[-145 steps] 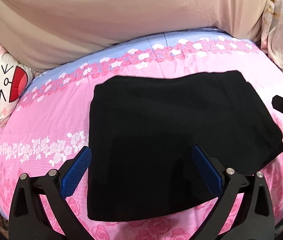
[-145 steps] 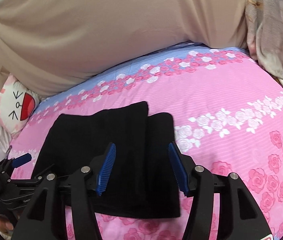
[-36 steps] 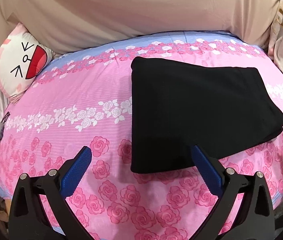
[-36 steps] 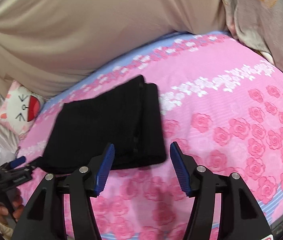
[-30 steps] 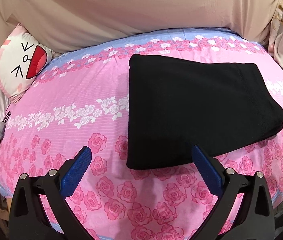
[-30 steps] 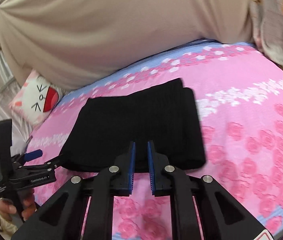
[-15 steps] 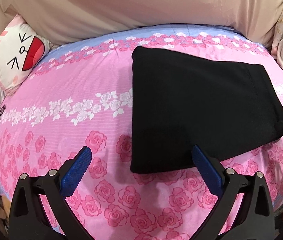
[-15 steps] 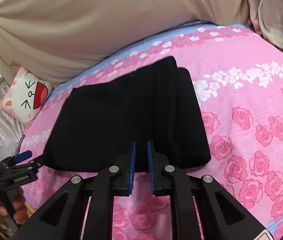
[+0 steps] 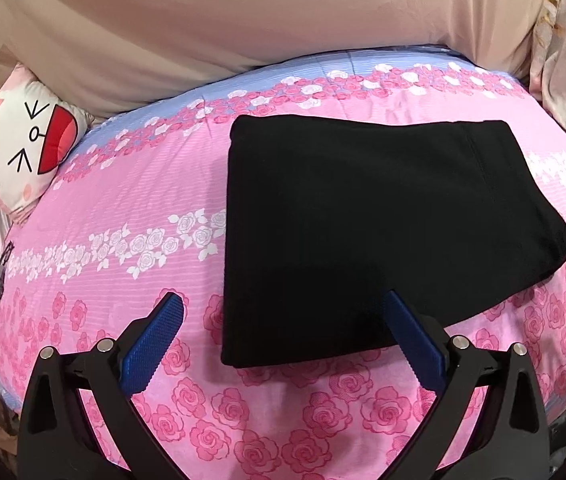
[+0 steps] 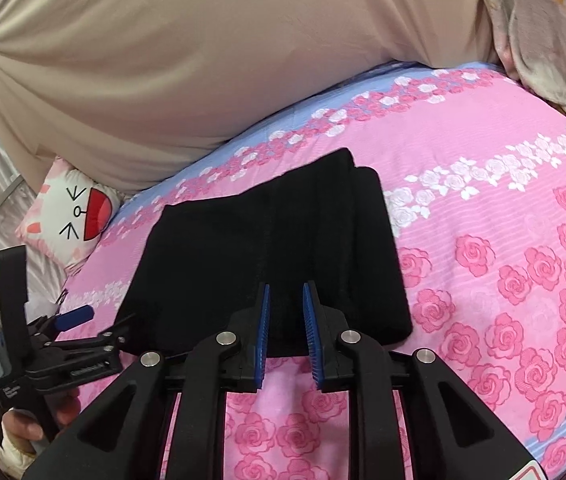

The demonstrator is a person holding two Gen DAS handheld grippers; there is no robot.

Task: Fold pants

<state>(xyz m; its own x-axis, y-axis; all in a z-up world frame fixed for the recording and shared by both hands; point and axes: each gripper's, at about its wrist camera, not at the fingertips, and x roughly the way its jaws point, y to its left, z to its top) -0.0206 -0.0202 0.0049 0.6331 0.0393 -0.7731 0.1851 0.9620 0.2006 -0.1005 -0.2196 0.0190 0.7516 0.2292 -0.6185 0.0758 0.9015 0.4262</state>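
Already the black knit pants lie folded into a flat rectangle on the pink rose-print bed; left gripper jaws spread, right gripper jaws opening, both empty; little seems left.

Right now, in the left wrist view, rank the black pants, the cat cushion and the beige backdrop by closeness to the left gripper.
1. Black pants: just ahead of the left gripper, slightly right.
2. Cat cushion: far left, at the bed's edge.
3. Beige backdrop: behind the bed, farthest.
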